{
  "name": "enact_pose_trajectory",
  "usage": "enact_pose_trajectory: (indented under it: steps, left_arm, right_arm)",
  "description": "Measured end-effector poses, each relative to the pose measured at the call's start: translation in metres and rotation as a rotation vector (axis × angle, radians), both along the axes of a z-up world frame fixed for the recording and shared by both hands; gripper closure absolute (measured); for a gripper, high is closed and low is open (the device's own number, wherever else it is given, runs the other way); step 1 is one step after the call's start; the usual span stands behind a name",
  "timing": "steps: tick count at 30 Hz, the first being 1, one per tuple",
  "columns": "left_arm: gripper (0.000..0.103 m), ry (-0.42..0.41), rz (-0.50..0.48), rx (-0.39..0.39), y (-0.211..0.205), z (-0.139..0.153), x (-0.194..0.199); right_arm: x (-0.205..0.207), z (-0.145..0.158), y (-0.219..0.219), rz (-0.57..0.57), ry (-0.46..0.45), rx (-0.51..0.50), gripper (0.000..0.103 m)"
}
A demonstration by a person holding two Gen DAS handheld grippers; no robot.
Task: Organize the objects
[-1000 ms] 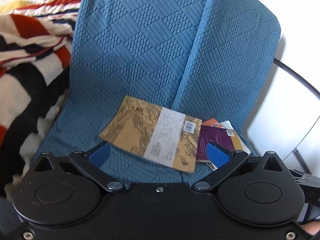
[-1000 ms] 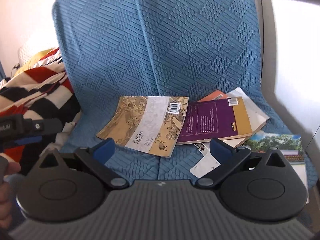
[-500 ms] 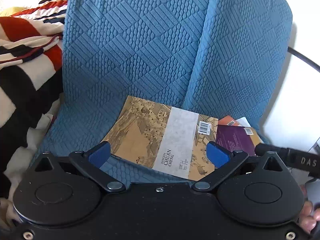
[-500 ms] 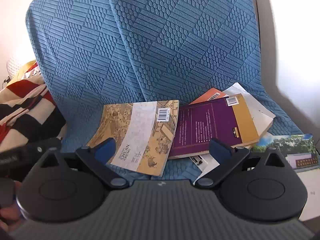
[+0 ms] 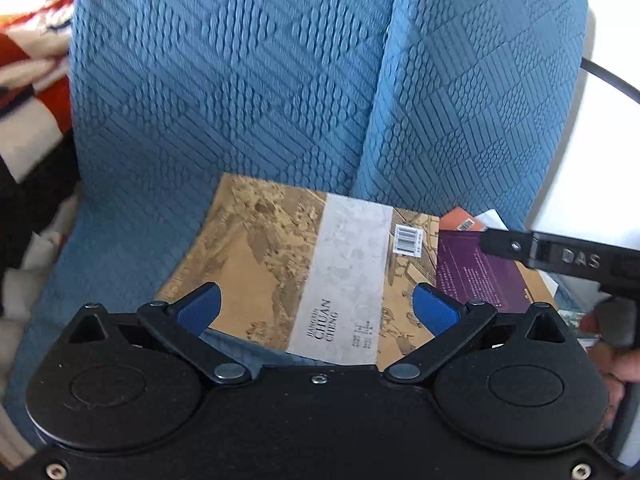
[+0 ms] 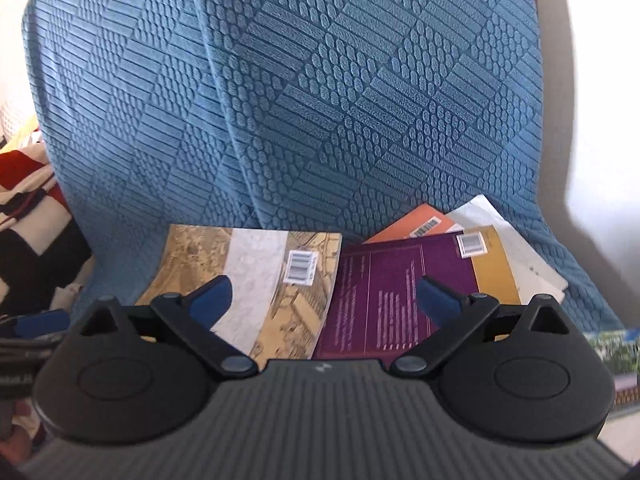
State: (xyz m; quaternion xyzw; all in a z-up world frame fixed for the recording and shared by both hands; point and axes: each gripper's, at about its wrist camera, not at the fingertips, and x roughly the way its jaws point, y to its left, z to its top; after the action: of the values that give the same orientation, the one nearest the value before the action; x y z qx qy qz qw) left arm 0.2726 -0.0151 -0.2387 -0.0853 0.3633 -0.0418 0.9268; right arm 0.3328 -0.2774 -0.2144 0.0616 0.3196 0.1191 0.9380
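A tan book with a white band and barcode [image 5: 304, 264] lies flat on the blue-covered seat [image 5: 120, 248]; it also shows in the right wrist view [image 6: 260, 272]. A purple book with a yellow strip [image 6: 404, 288] lies to its right on an orange book [image 6: 420, 222] and white papers [image 6: 520, 248]. My left gripper [image 5: 318, 306] is open, its fingers just above the tan book's near edge. My right gripper [image 6: 324, 300] is open, low over the seam between the tan and purple books. The right gripper's body [image 5: 560, 256] reaches in over the purple book [image 5: 480, 272].
The blue textured cover runs up the chair back [image 6: 320, 100]. A red, black and white striped blanket [image 5: 28, 92] lies on the left. A landscape-photo booklet [image 6: 612, 356] lies at the seat's right edge. A dark metal chair frame [image 5: 608, 76] curves at the right.
Both grippers have moved forward and lower toward the books, which now fill more of each view. The right gripper has come into the left wrist view. The books have not moved.
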Motion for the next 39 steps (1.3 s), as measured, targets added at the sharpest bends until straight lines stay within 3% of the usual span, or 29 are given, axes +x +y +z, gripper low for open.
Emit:
enact_pose_trajectory:
  steps: [5,11,16,20,24,29,32,35,39]
  left_arm:
    - [0.002,0.064,0.054,-0.056,0.010,-0.017,0.019]
    - [0.011,0.128,0.095,-0.101,0.025,-0.033,0.035]
    - [0.029,0.175,0.128,-0.142,0.037,-0.046,0.042]
    - [0.037,0.216,0.138,-0.165,0.043,-0.057,0.047]
    - [0.045,0.252,0.149,-0.189,0.047,-0.066,0.051]
    - [0.046,0.260,0.155,-0.196,0.045,-0.069,0.053]
    - [0.046,0.260,0.165,-0.219,0.048,-0.070,0.053]
    - [0.046,0.265,0.187,-0.269,0.054,-0.071,0.052]
    - [0.046,0.266,0.197,-0.302,0.056,-0.074,0.050]
  right_arm:
    - [0.032,-0.012,0.005,0.016,-0.003,-0.047,0.002]
    - [0.064,-0.028,0.008,0.023,0.034,-0.030,0.002]
    - [0.092,-0.042,0.016,0.011,0.048,-0.076,0.002]
    - [0.111,-0.056,0.019,0.006,0.086,-0.100,0.002]
    - [0.119,-0.064,0.020,0.025,0.119,-0.059,0.002]
    - [0.118,-0.067,0.028,0.095,0.118,-0.033,0.000]
    - [0.118,-0.068,0.030,0.167,0.131,0.028,0.000]
    - [0.122,-0.069,0.022,0.222,0.211,0.234,0.000]
    - [0.124,-0.068,0.011,0.199,0.264,0.368,0.000]
